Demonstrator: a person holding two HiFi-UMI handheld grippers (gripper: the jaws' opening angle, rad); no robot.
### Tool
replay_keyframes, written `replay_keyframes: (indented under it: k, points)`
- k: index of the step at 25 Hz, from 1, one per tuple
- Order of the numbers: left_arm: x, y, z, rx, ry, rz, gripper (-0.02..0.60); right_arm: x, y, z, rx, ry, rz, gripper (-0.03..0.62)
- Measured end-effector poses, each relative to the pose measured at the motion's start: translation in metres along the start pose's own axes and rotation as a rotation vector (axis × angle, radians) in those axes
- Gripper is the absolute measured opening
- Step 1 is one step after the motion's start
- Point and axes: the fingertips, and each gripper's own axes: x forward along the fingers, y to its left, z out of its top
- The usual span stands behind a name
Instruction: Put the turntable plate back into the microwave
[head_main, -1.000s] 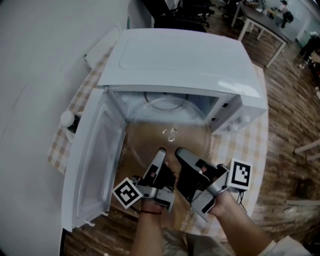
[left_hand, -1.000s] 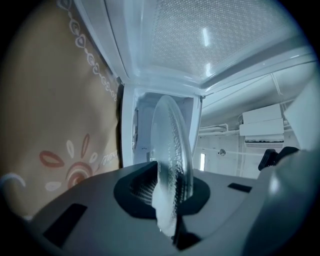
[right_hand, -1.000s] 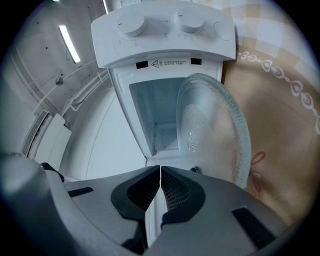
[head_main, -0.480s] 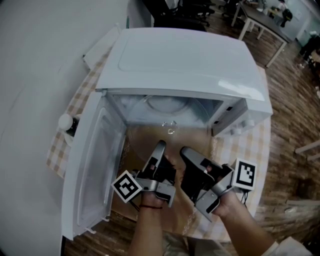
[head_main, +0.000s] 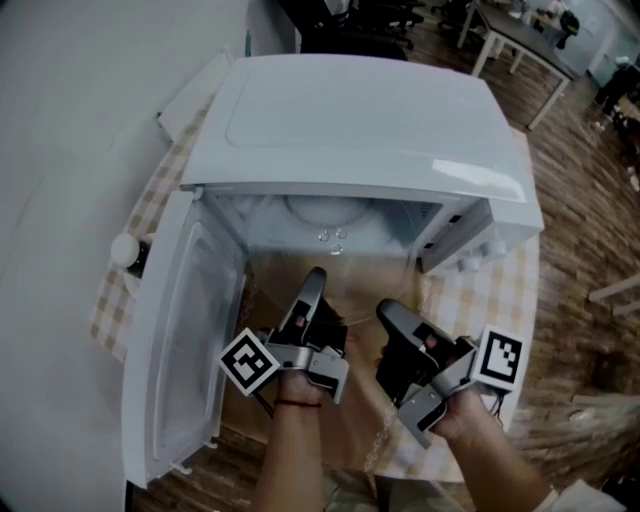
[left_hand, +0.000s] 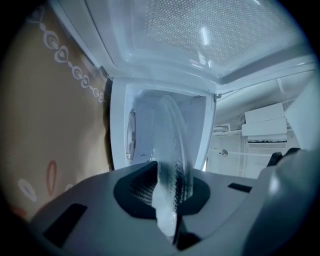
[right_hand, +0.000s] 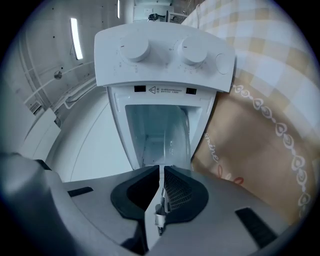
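Note:
The clear glass turntable plate (head_main: 334, 240) lies level and reaches deep into the open white microwave (head_main: 350, 110). My left gripper (head_main: 314, 276) points into the cavity and is shut on the plate's near rim. In the left gripper view the plate (left_hand: 173, 145) runs edge-on from the left gripper (left_hand: 167, 200) toward the cavity. My right gripper (head_main: 390, 312) hovers before the opening, to the right of the left one. It is shut with nothing in it and is apart from the plate. The right gripper (right_hand: 161, 192) faces the cavity under the control knobs (right_hand: 165, 52).
The microwave door (head_main: 185, 330) hangs open to the left. A brown patterned mat (head_main: 350, 430) lies under the opening on a checked tablecloth (head_main: 480, 290). A white-capped bottle (head_main: 128, 250) stands left of the door. Wooden floor shows past the table's right edge.
The plate has slid further into the microwave, carried forward by the left gripper. The right gripper has drawn toward the lower right in the head view, away from the plate's rim.

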Motion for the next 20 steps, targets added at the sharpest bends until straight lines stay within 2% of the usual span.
replay_keyframes:
  k: [9,20]
  points:
    - [0.013,0.004,0.009,0.007,0.000,0.011,0.026,-0.003,-0.020,0.002,0.037,-0.021,-0.064,0.047]
    - [0.020,0.001,0.013,-0.010,0.000,-0.001,0.026,0.012,-0.031,0.006,0.015,-0.036,-0.061,0.103]
